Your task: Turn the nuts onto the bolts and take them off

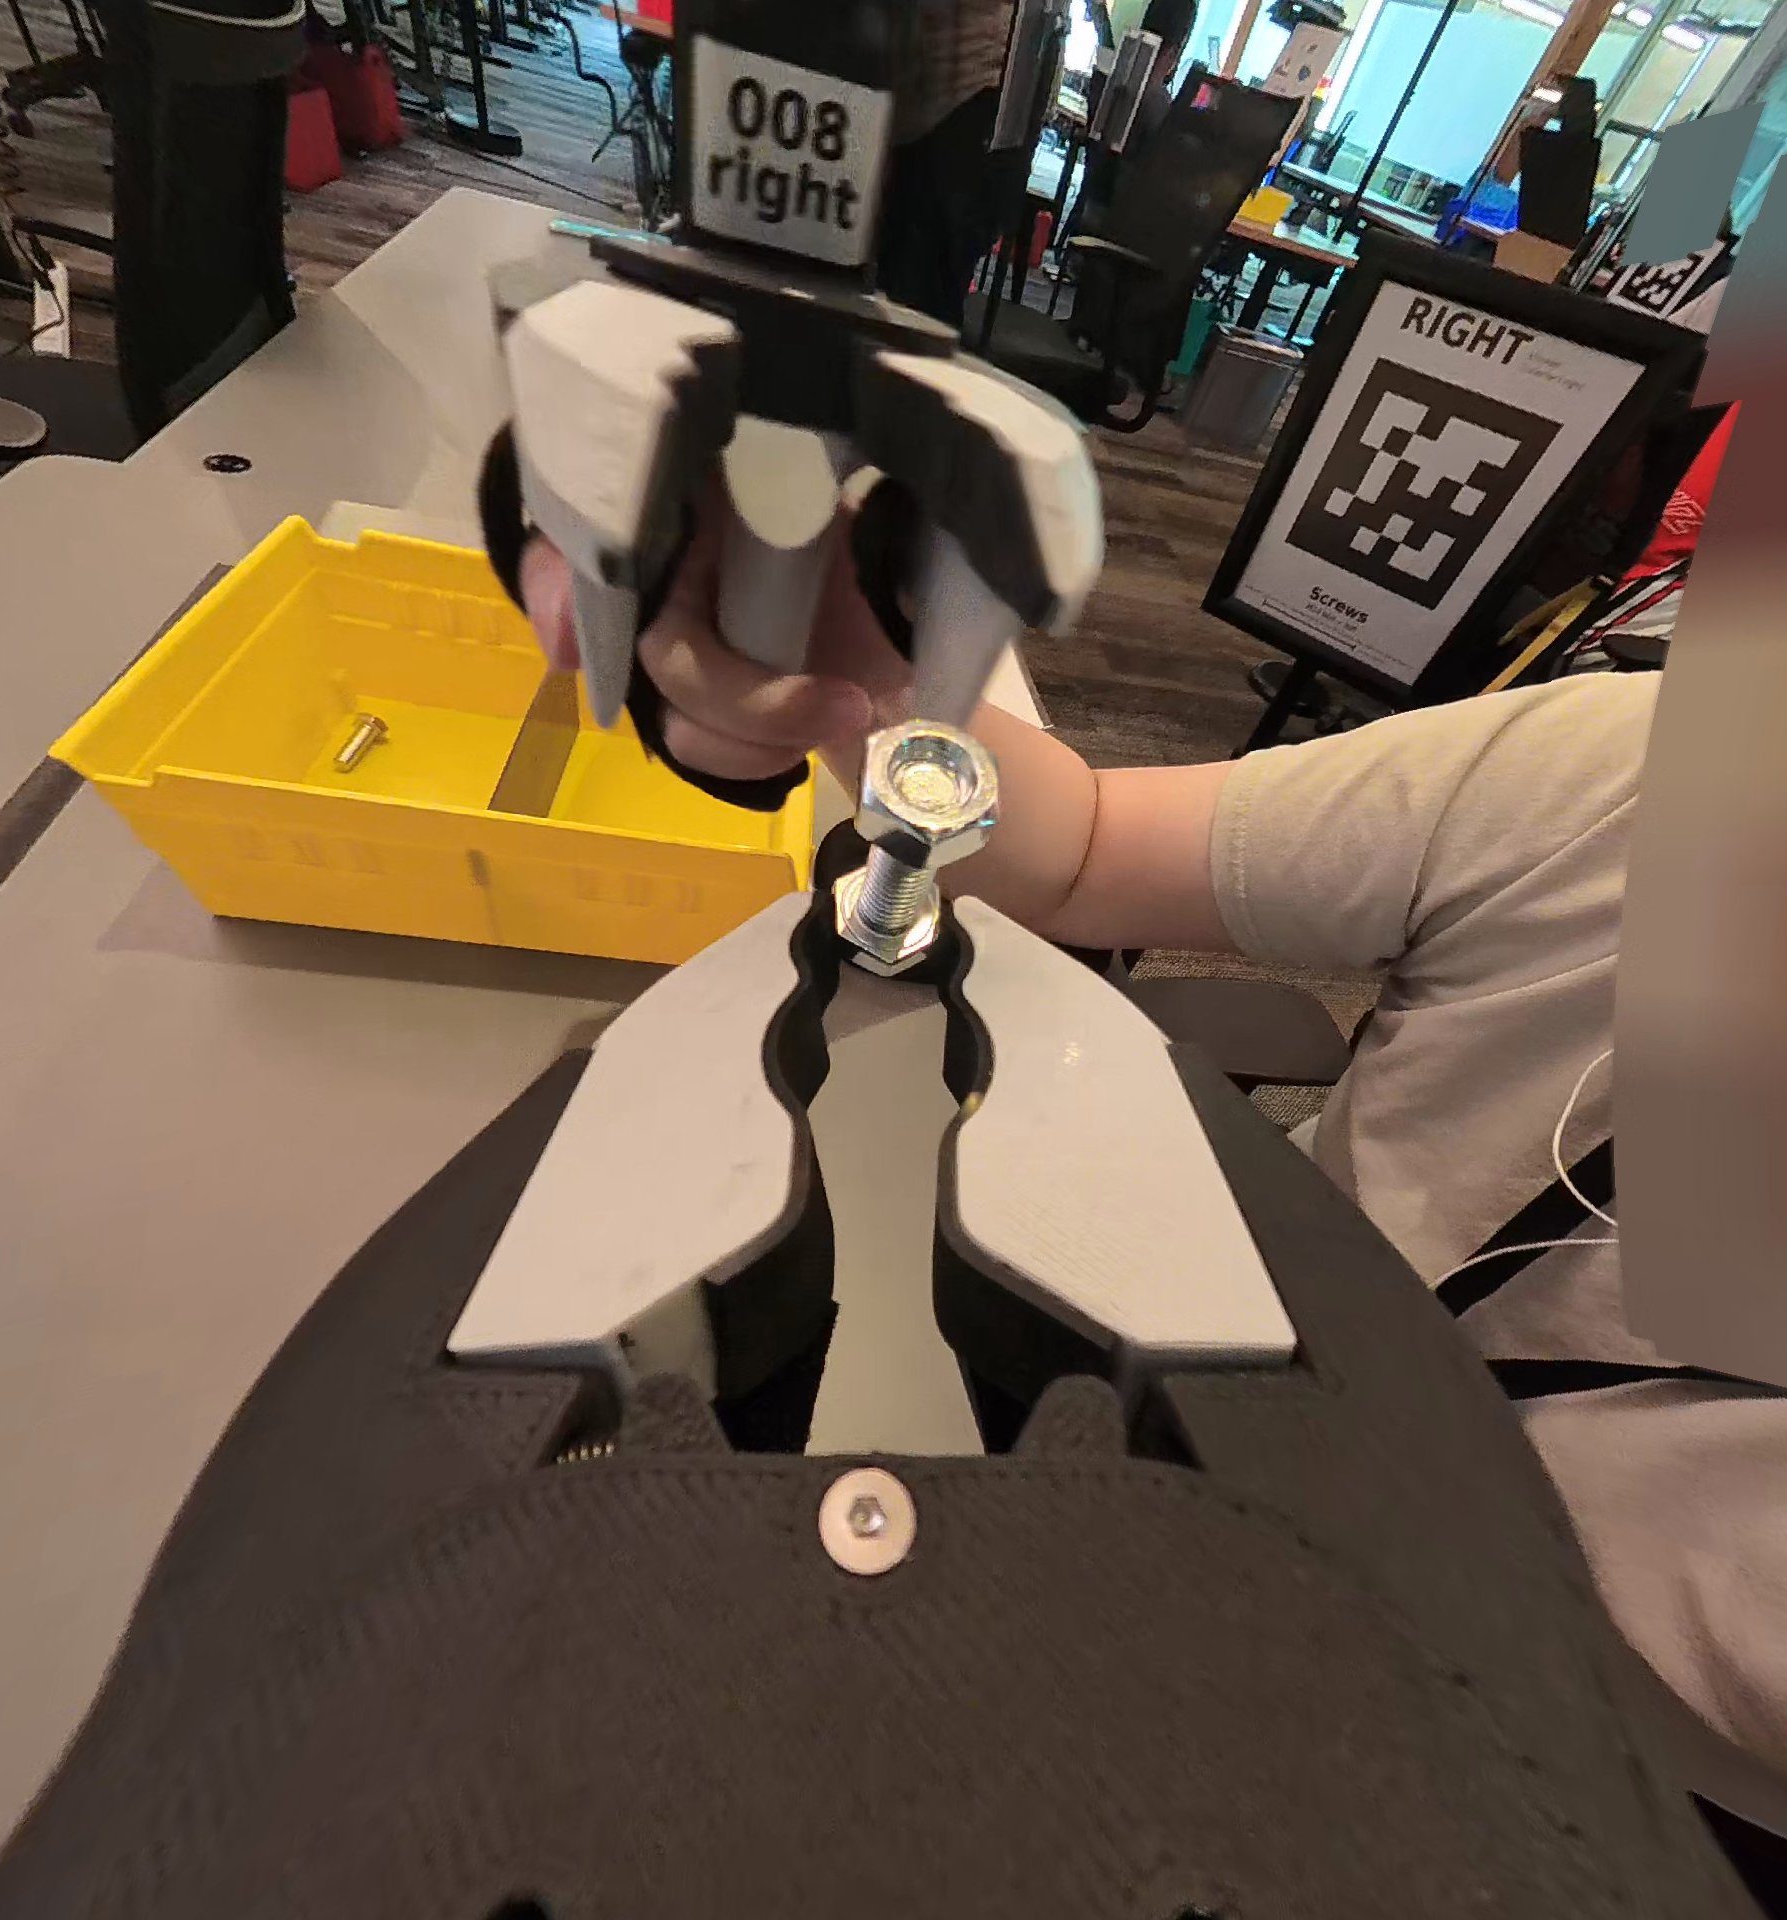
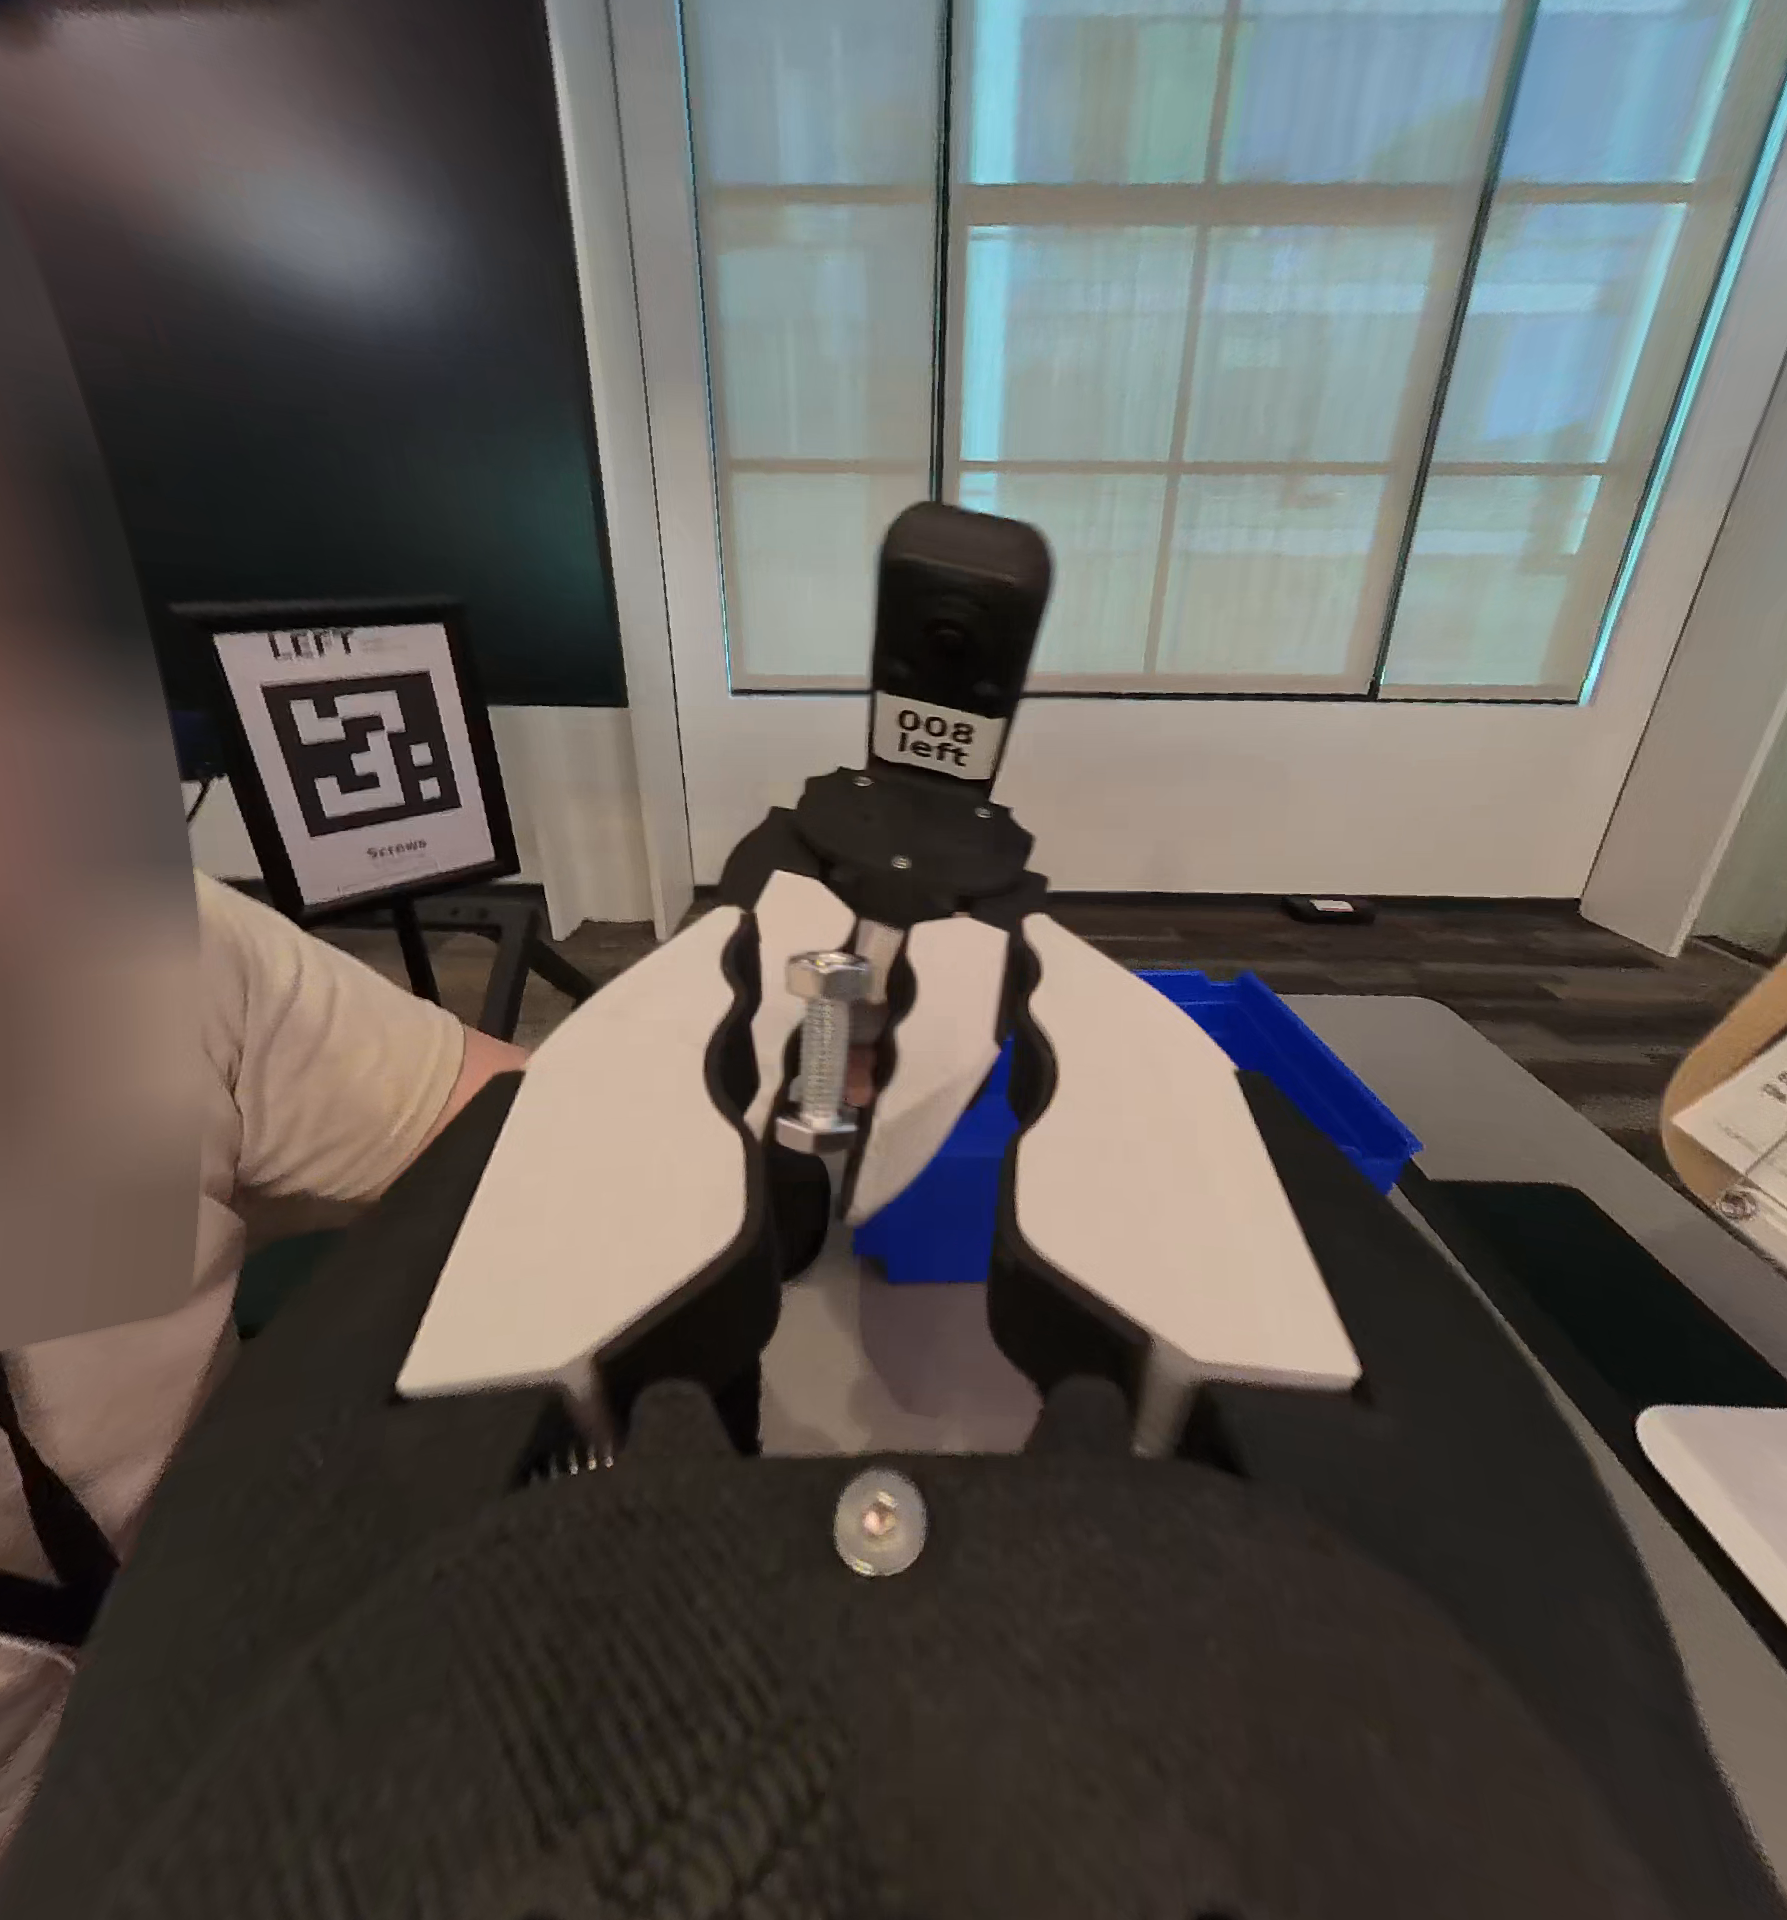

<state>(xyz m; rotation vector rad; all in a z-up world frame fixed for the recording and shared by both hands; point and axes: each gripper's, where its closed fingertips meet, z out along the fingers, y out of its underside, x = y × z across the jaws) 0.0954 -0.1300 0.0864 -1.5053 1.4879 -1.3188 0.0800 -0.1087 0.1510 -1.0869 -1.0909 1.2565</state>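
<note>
The bolt [image 1: 894, 883] stands in my left tongs [image 1: 884, 951], which pinch its lower nut [image 1: 884, 925], while my right tongs [image 1: 775, 686] hang spread above the worktop [image 1: 193, 1091]; closing off-center could knock it askew.

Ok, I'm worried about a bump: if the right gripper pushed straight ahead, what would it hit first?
Most likely the bolt held in the left gripper; it sits just ahead, between the right gripper's open fingers, though depth is unclear.
</note>
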